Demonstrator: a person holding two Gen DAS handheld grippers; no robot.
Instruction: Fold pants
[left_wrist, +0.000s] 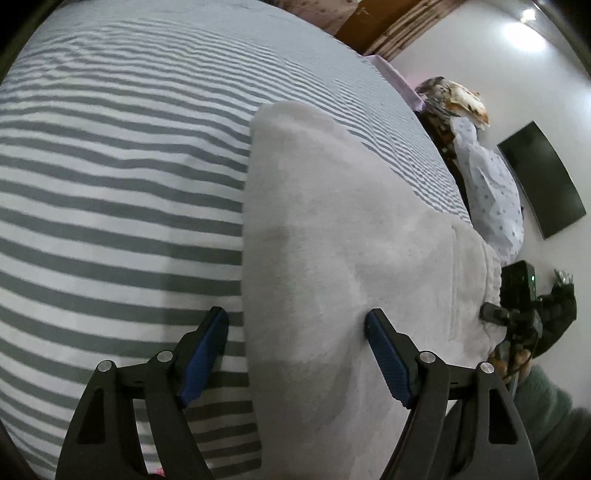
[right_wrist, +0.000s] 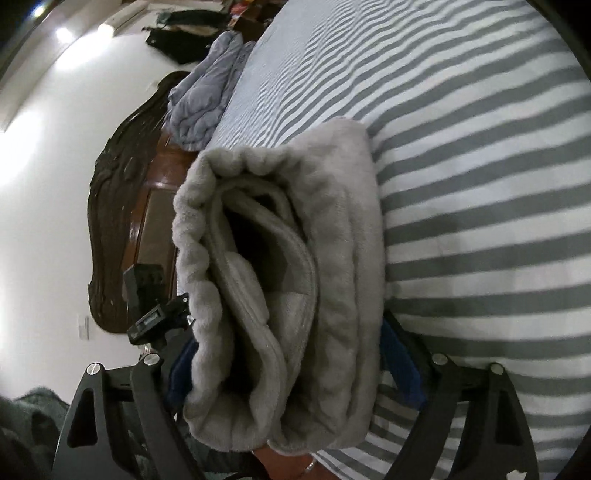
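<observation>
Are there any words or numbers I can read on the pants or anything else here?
None: no text can be read in either view.
Pants: plain grey, no label showing.
Black device beside them: its markings are too small and blurred to read.

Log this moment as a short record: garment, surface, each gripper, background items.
garment: pale grey fleece pants, lying folded lengthwise on the bed; gathered elastic waistband faces the right wrist camera
surface: grey-and-white striped bedsheet
left gripper: open, blue-padded fingers straddling the pants' long edge, nothing clamped
right gripper: fingers either side of the waistband end; whether they pinch it cannot be told
background: carved dark wooden headboard; crumpled light blue quilted blanket; black flat wall screen
</observation>
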